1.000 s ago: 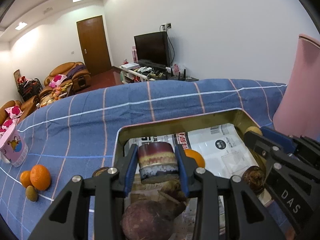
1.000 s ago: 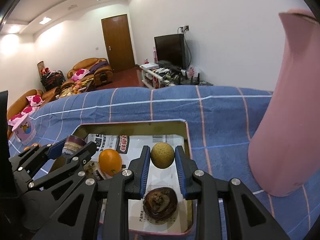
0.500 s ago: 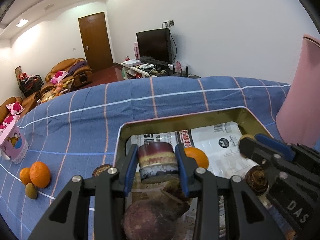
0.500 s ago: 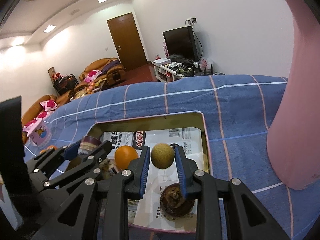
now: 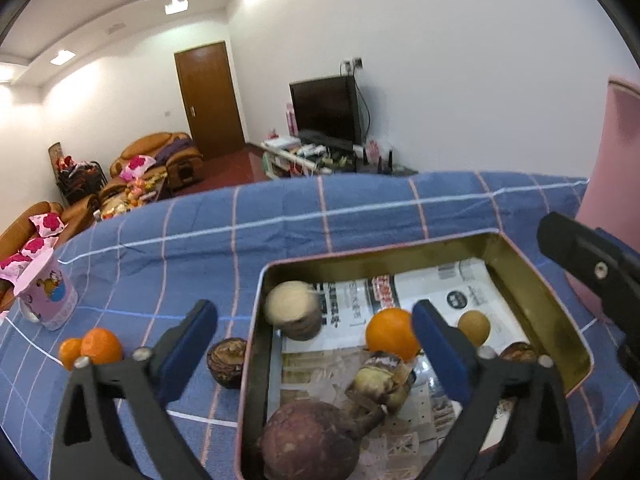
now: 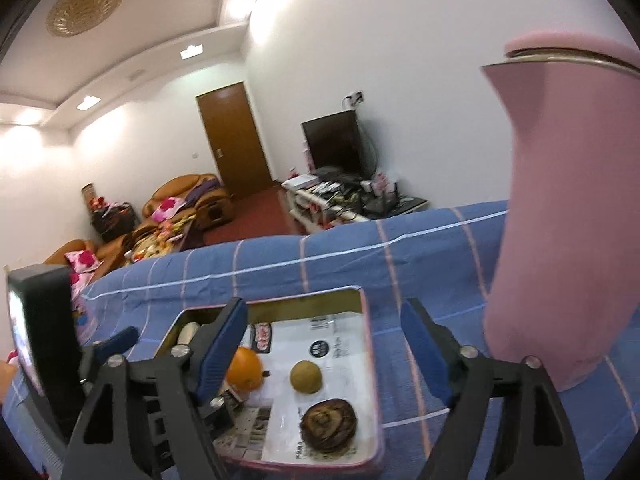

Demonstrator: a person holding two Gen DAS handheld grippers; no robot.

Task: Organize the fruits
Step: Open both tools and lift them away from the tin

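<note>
- Left gripper (image 5: 314,346): black frame with blue pads, angled downward over the near left part of the rectangular gold-walled metal tin (image 5: 532,292). Its jaws are opening and stand wide apart; no pad presses on anything.
- Short cylindrical fruit piece with a pale cut top and brown sides (image 5: 294,310): blurred, in the tin's far left corner, between the spread fingers but clear of both pads.
- Tin contents, on a printed newspaper lining (image 5: 440,284): round orange fruit (image 5: 390,334) at centre, small tan round fruit (image 5: 474,326) to its right, large dark purple round fruit (image 5: 308,440) at the lower edge.
- Outside the tin, on the blue checked cloth (image 5: 180,248): a dark brown fruit (image 5: 228,360) just beside the left wall; two small oranges (image 5: 92,348) at lower left.
- Right gripper (image 6: 322,350): also angled downward, at the tin's near right side. Its jaws are opening, nothing clamped. The tan fruit lies in the tin beyond and between the fingers.
- Tall pink jug (image 6: 560,208): upright at the right of the frame.
</note>
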